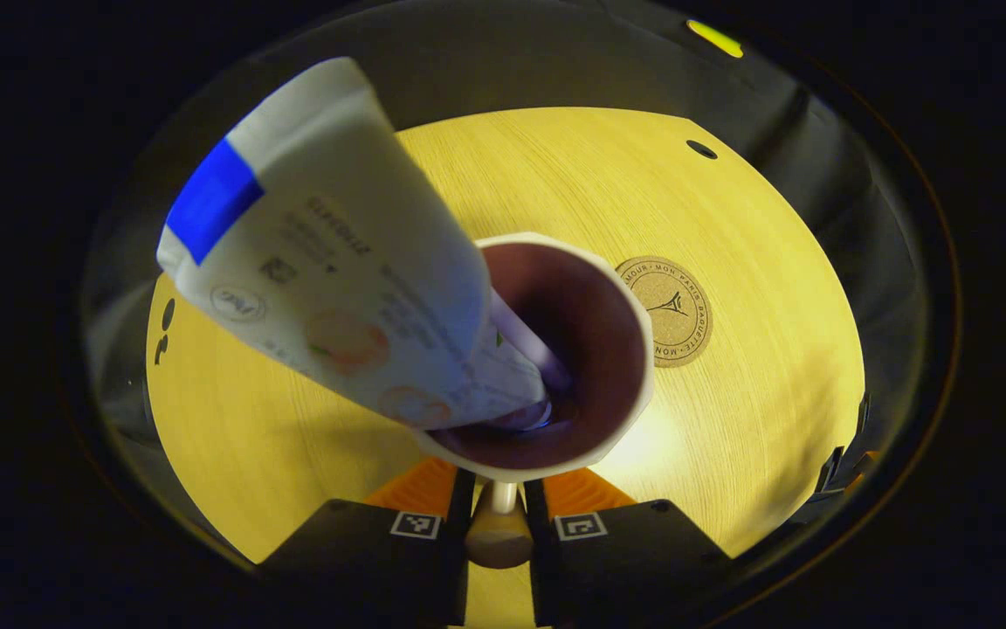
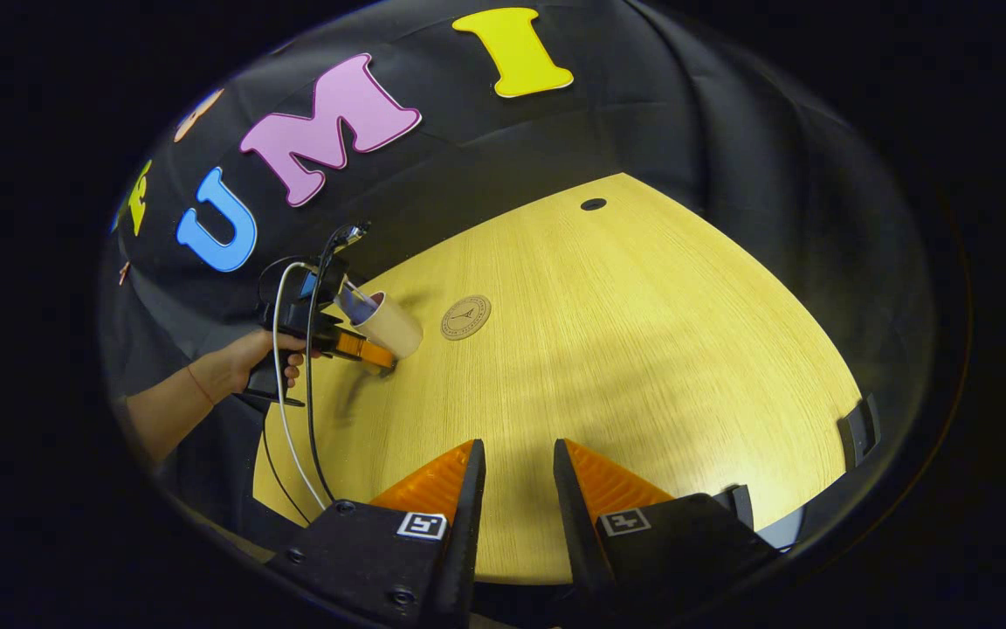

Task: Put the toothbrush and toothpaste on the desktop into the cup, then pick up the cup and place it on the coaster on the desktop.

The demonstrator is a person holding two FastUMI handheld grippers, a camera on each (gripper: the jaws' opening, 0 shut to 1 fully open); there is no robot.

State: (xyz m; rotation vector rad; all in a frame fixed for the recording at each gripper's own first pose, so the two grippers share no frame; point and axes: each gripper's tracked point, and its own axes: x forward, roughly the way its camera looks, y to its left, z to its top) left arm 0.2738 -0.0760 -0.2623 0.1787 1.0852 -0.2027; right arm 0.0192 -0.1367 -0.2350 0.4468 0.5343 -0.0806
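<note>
Toothbrush (image 1: 531,342) half-hidden behind toothpaste (image 1: 337,262)

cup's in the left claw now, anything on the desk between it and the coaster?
Nothing visible. The left claw grips the cup at its handle, toothpaste tube inside. In the right gripper view, only bare desktop lies between cup and cork coaster, which are close together.

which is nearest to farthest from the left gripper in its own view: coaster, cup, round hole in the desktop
From the left gripper:
1. cup, clamped at its rim between the fingers.
2. coaster, just beyond the cup, to the right.
3. round hole, far edge, upper right.
</note>
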